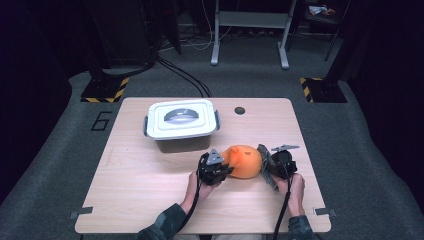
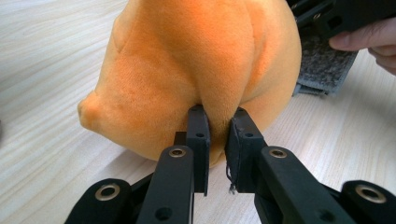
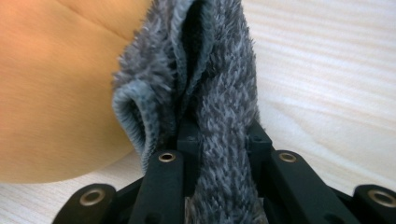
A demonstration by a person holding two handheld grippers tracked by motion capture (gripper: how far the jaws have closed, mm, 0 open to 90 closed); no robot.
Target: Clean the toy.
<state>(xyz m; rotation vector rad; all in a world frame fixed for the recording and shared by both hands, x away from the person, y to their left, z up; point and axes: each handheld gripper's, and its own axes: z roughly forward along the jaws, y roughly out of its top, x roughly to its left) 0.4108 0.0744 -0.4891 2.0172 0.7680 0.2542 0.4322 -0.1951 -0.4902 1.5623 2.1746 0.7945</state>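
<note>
On the table [image 1: 150,175], we work an orange plush [image 1: 244,161].
Our left tongs [image 2: 218,122] pinch its fold; our right tongs [image 3: 219,135] clamp a grey cloth [image 3: 219,74] beside it.

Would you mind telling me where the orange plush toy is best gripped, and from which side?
Grip the orange plush toy on the raised fold of fabric along its near side, coming in low from the person's left. The body is too round to span, while that ridge pinches flat, as the left tool shows.

I work at a light wooden table [image 1: 150,200] on grey carpet [image 1: 380,165]; black cables [image 1: 185,75] run toward a white metal frame [image 1: 250,22] in the dim room.
</note>
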